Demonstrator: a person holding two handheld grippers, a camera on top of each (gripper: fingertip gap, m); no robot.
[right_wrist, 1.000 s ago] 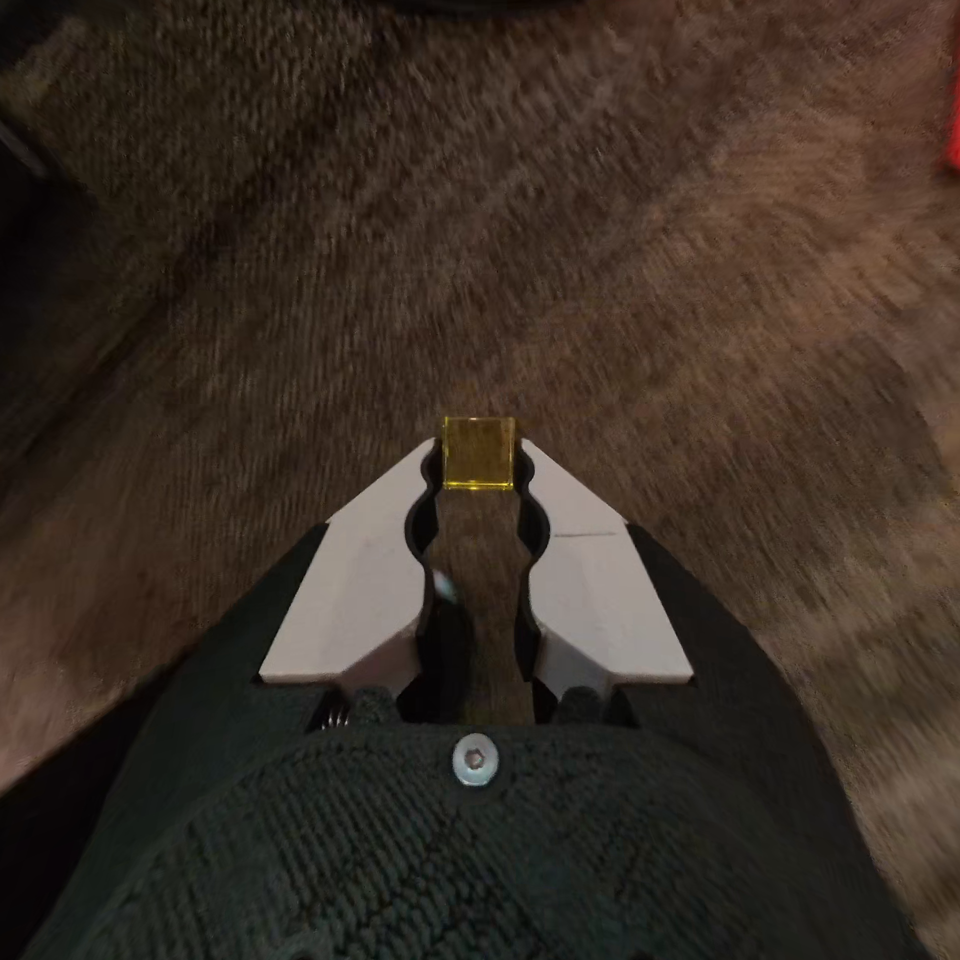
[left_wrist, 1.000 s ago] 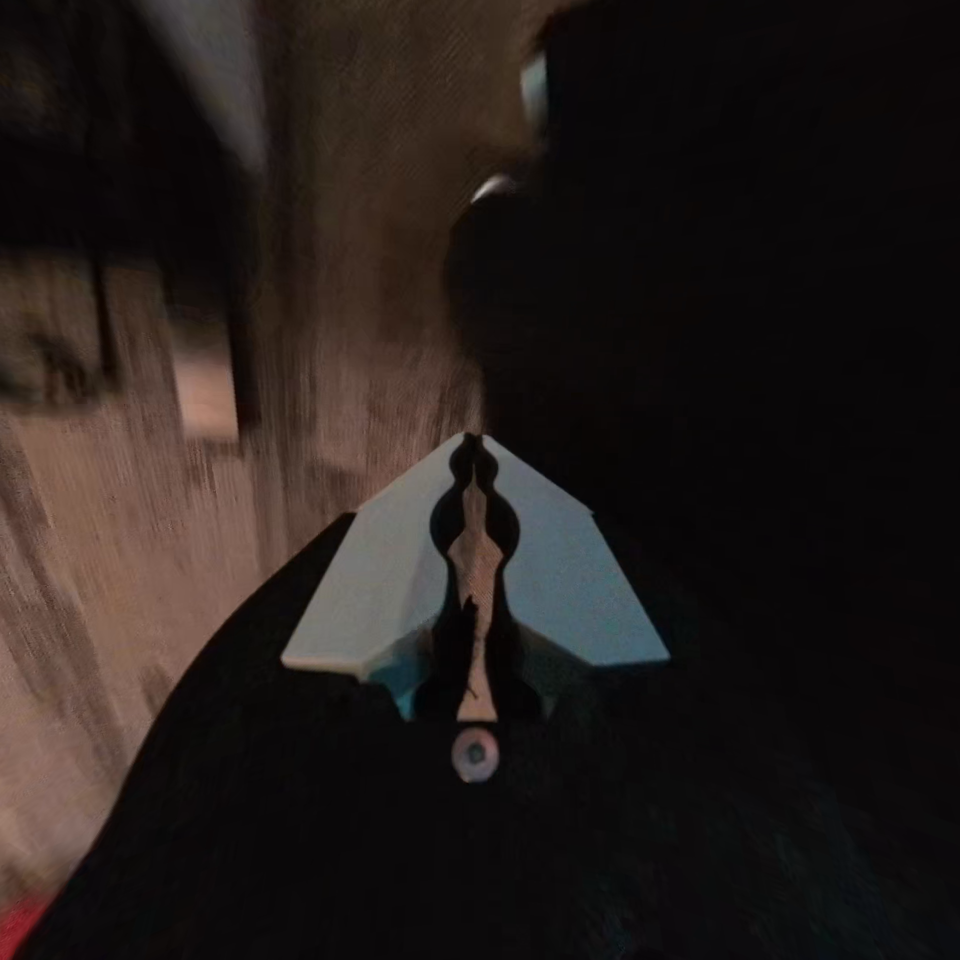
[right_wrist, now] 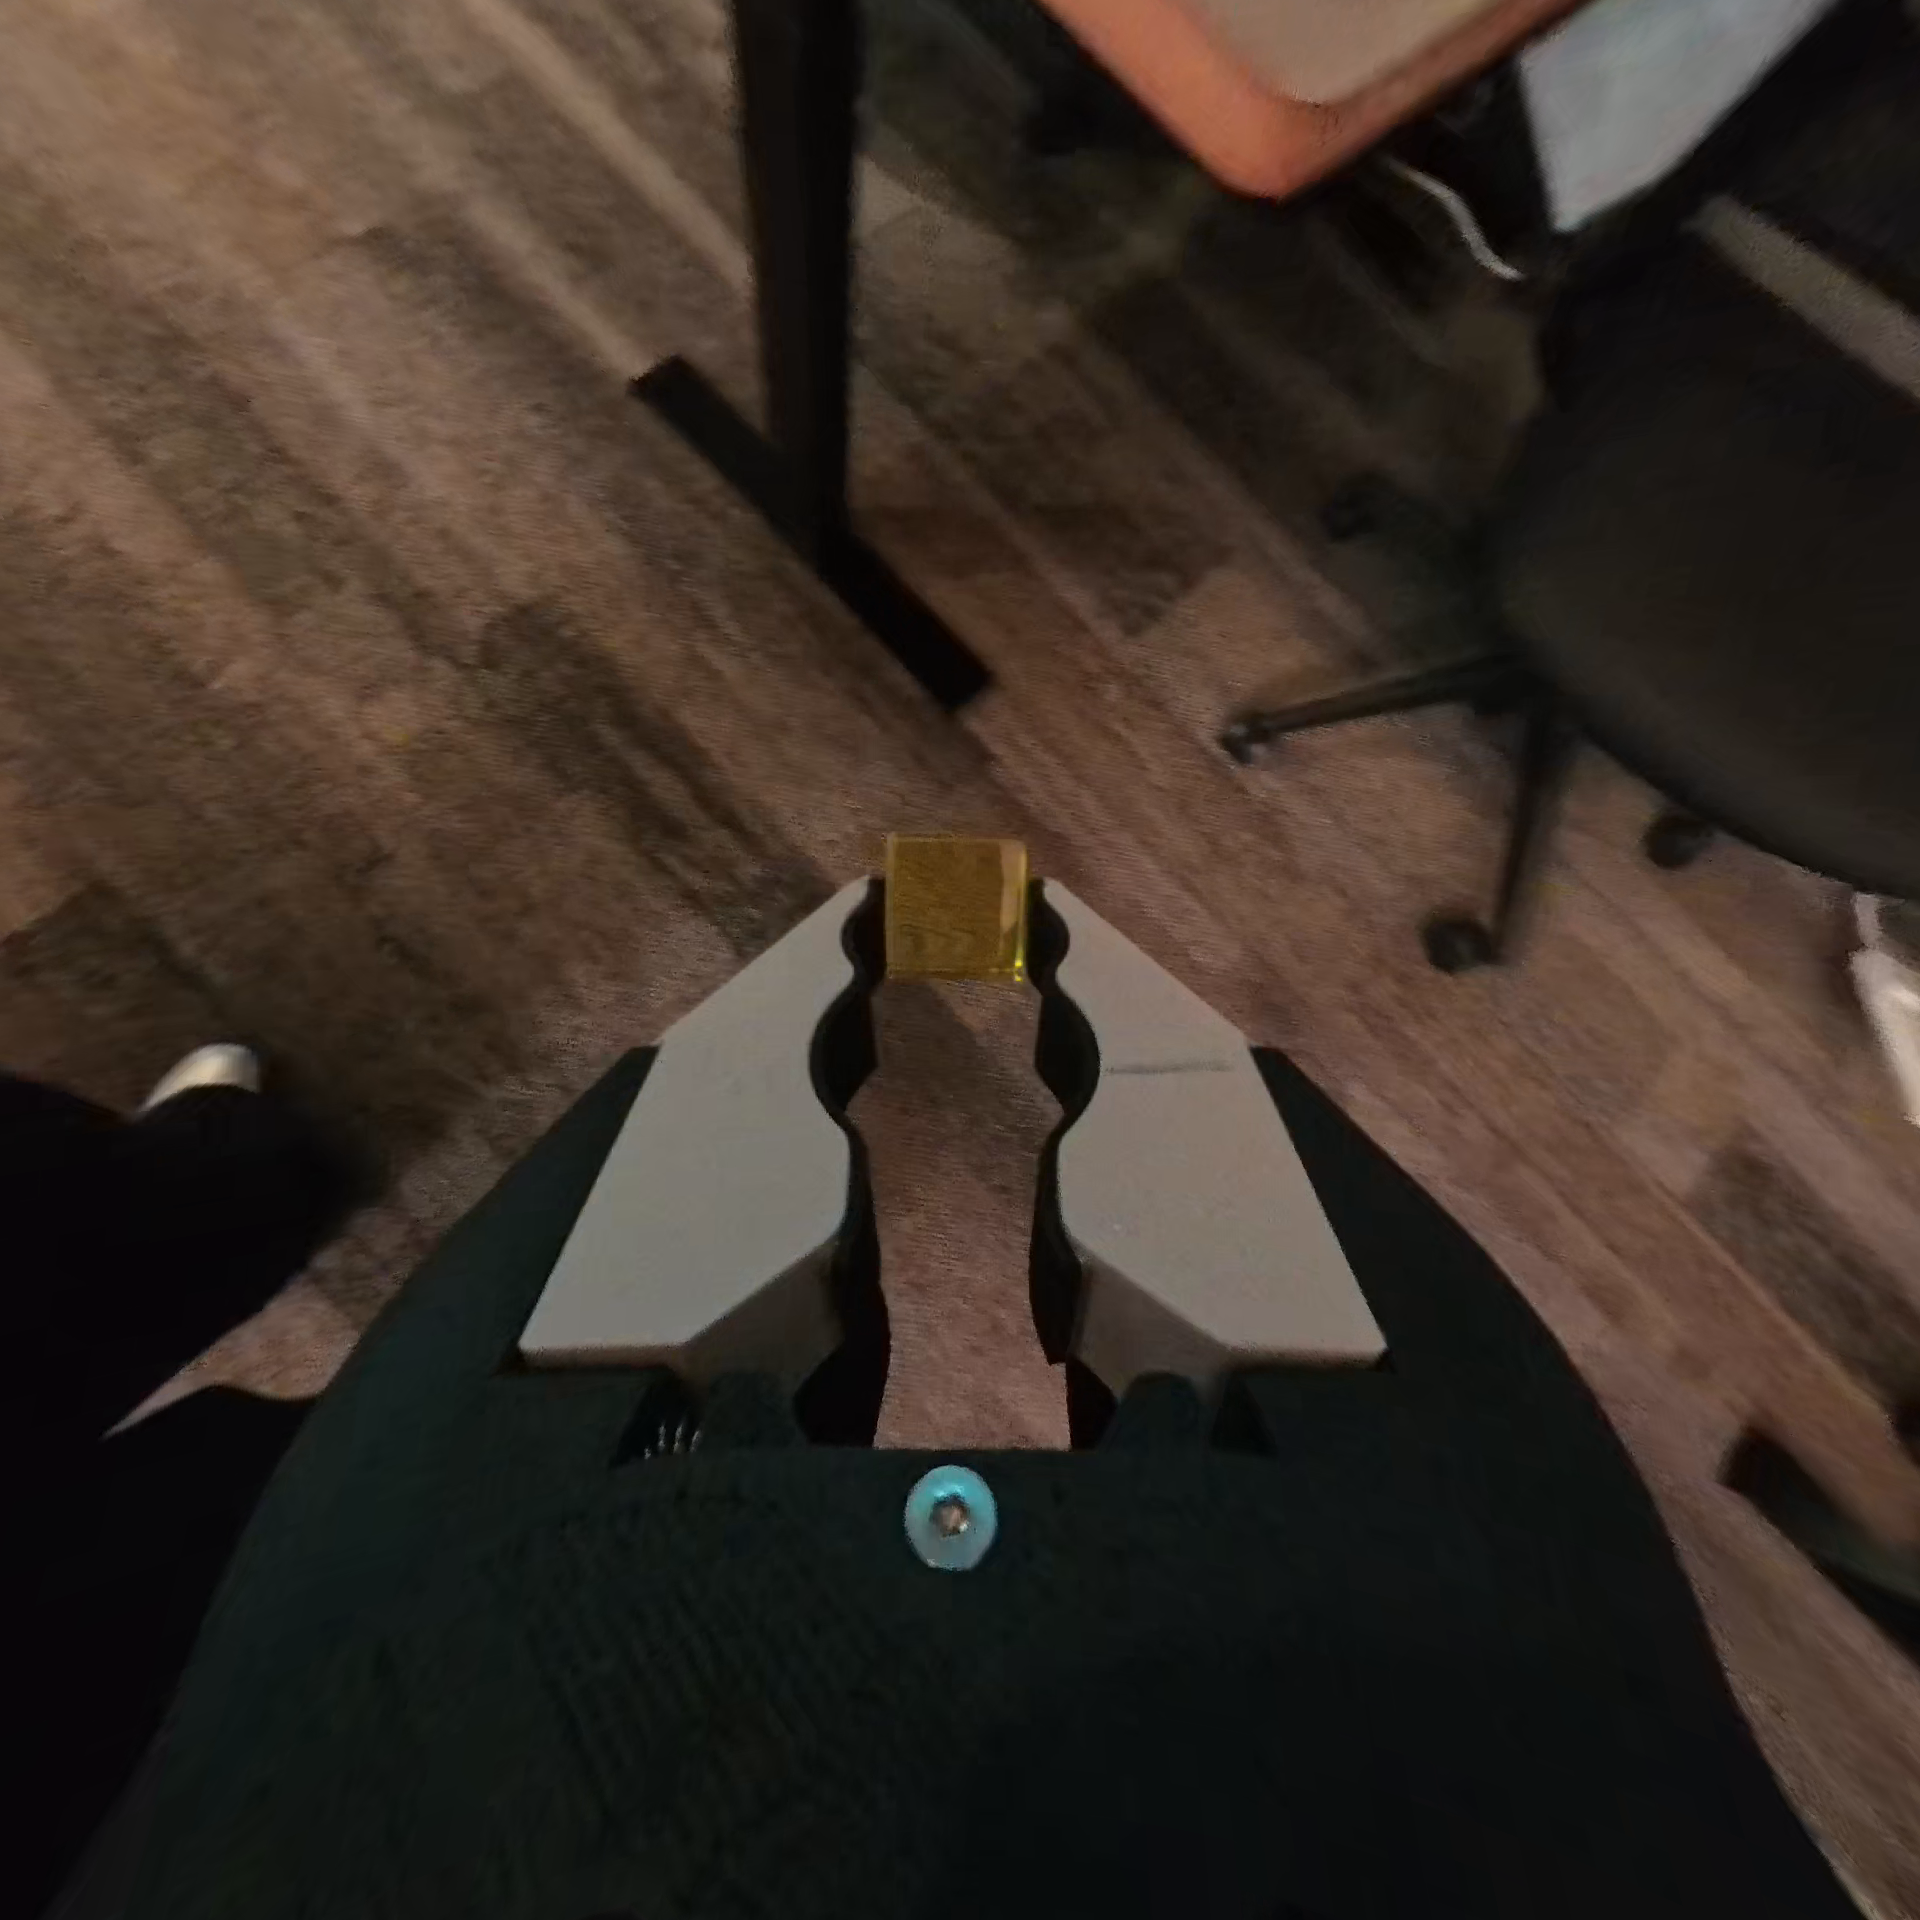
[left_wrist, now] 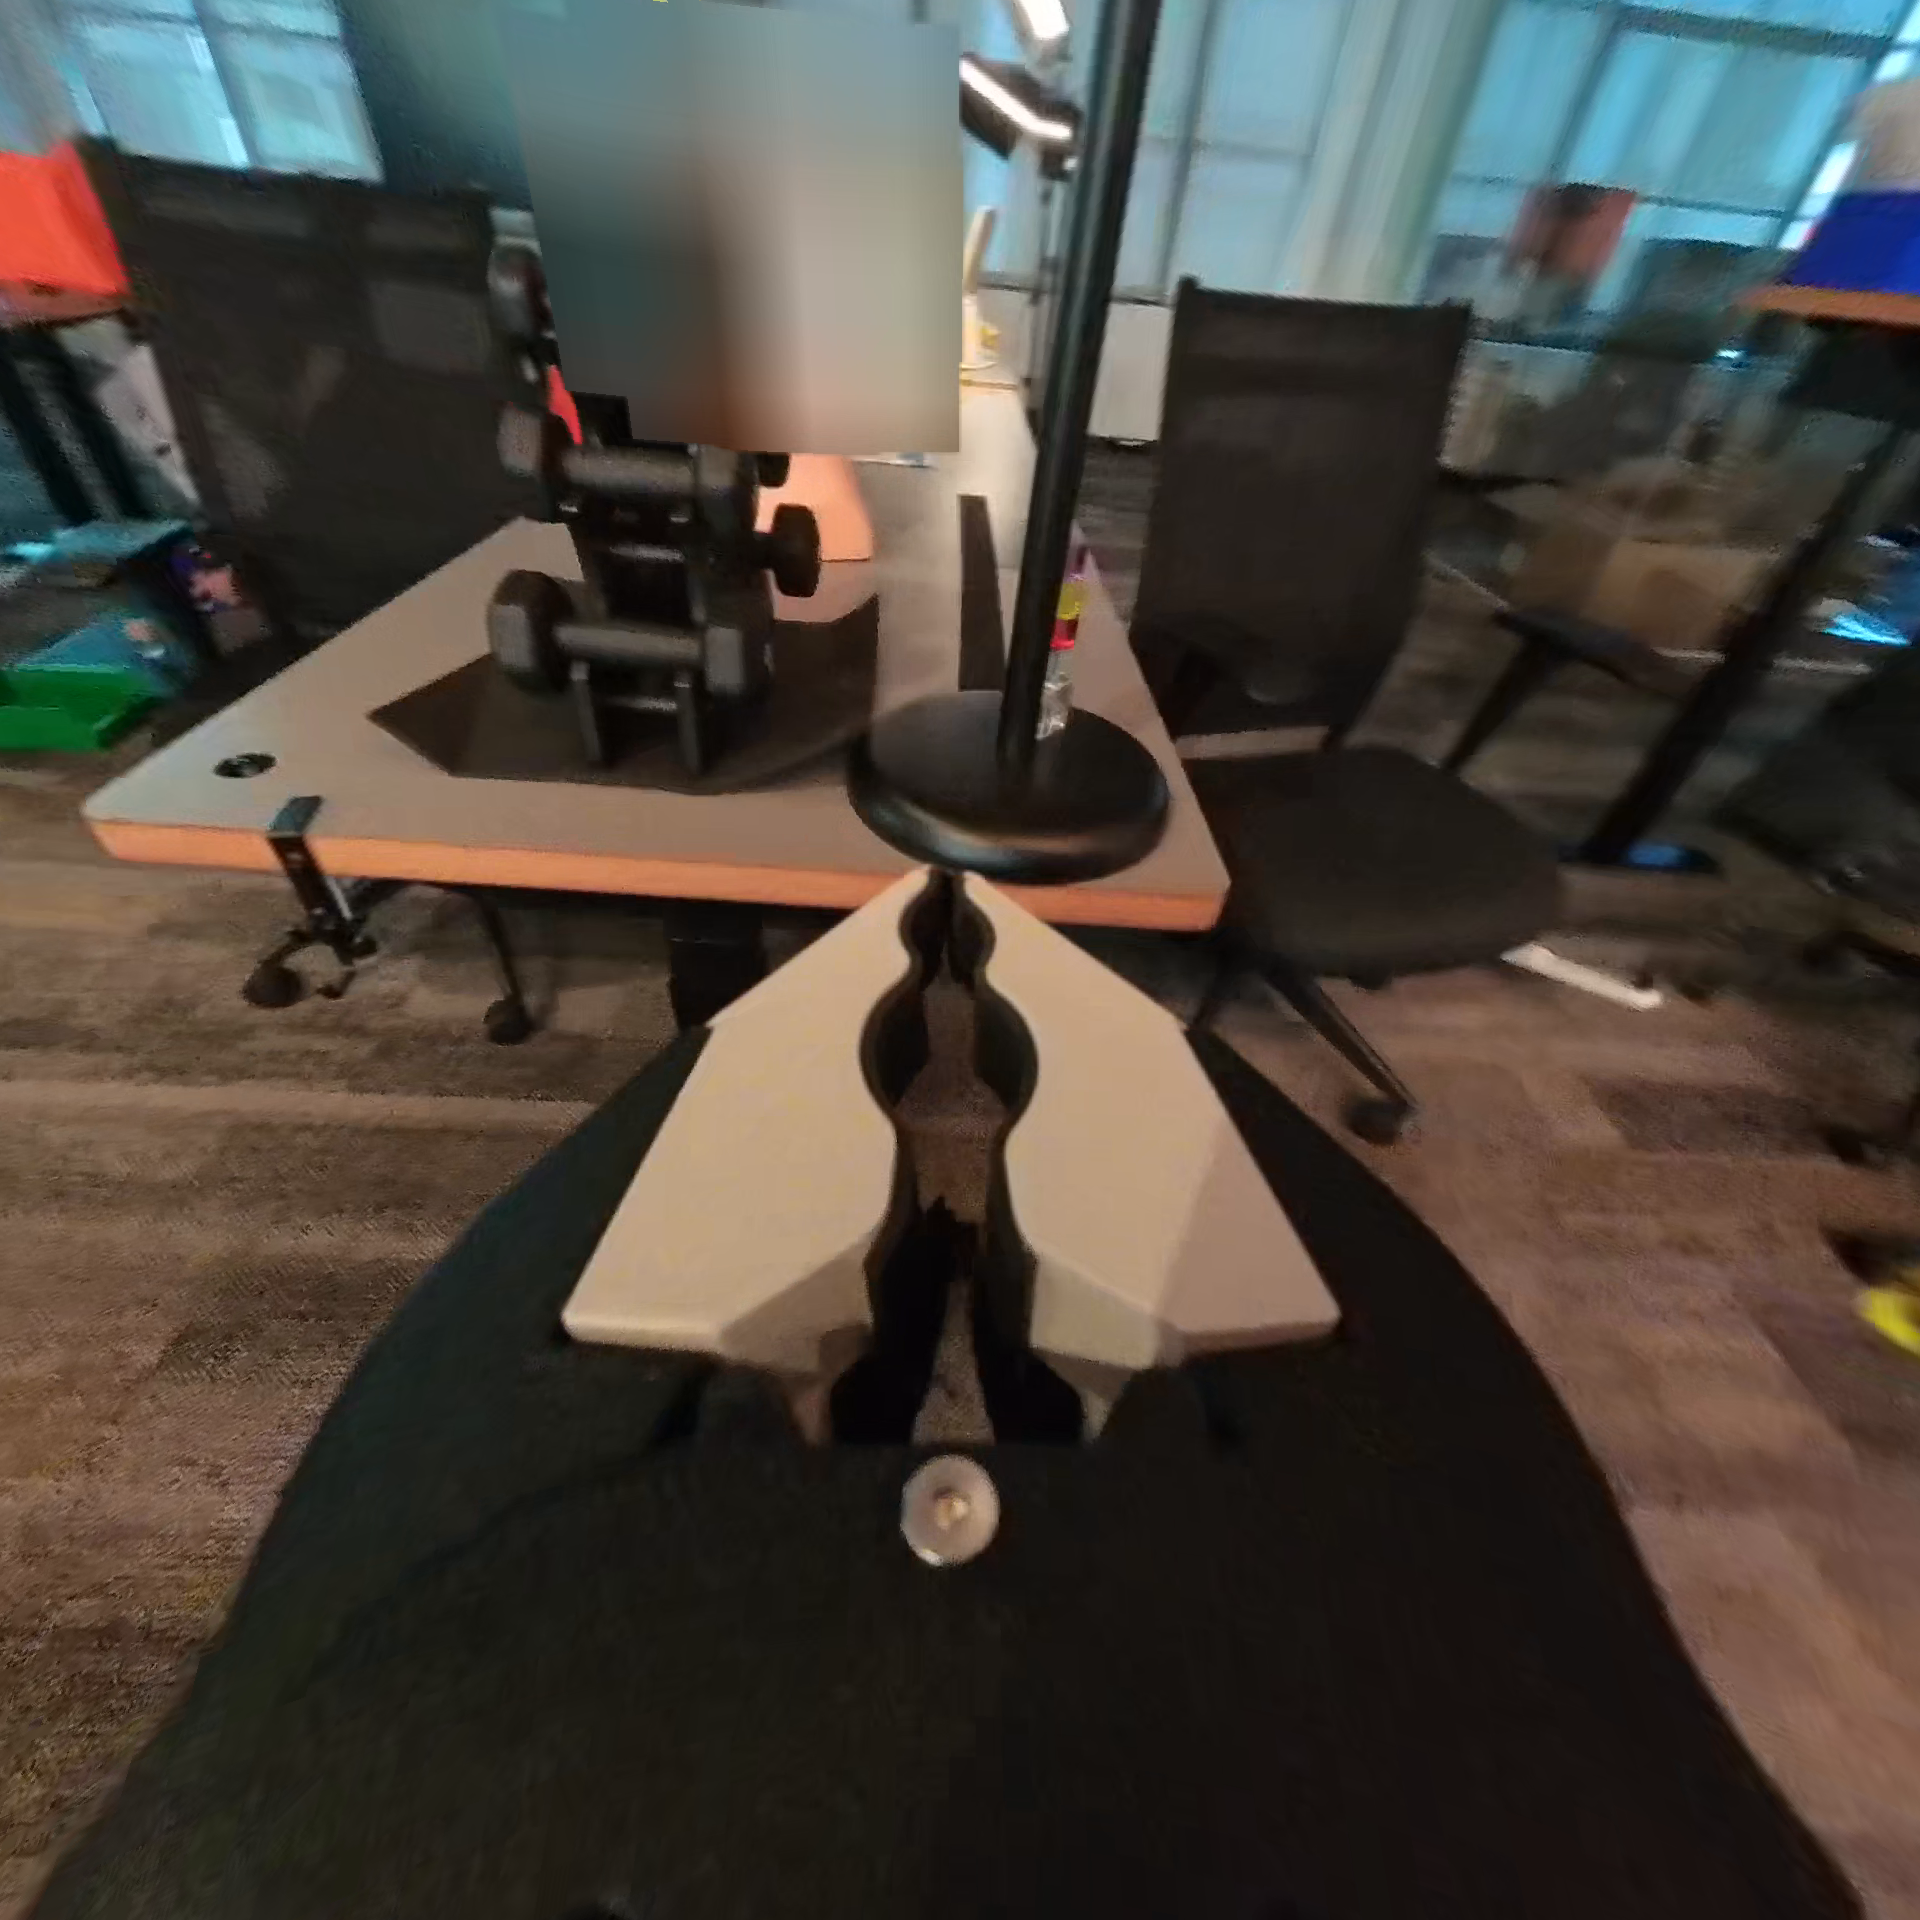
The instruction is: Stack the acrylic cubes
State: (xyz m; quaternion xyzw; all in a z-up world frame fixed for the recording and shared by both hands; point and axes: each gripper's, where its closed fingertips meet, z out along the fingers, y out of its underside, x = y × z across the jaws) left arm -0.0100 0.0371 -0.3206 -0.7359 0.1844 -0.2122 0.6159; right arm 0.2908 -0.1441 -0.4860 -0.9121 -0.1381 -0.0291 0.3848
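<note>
My right gripper [right_wrist: 956,914] is shut on a small clear yellow cube [right_wrist: 954,906], pinched between its two fingertips, and holds it in the air above the carpet. My left gripper [left_wrist: 943,883] is shut with nothing between its fingertips. It points at a grey table with an orange edge [left_wrist: 582,810], just short of the round black base of a lamp stand [left_wrist: 1008,790] near the table's front edge. A stack of small coloured pieces [left_wrist: 1062,655] stands behind the stand's pole.
A black rack of dumbbells [left_wrist: 655,623] stands on a dark mat on the table. Black office chairs stand at the right [left_wrist: 1351,810] and in the right wrist view [right_wrist: 1704,665]. A black table leg [right_wrist: 800,312] and a person's shoe [right_wrist: 197,1070] are on the carpet. The left gripper's tips are roughly 40 centimeters from the right gripper's.
The left gripper has swung up from a dark, blurred view near the floor to face the table. The right gripper still holds the yellow cube and has moved over the carpet toward the table leg.
</note>
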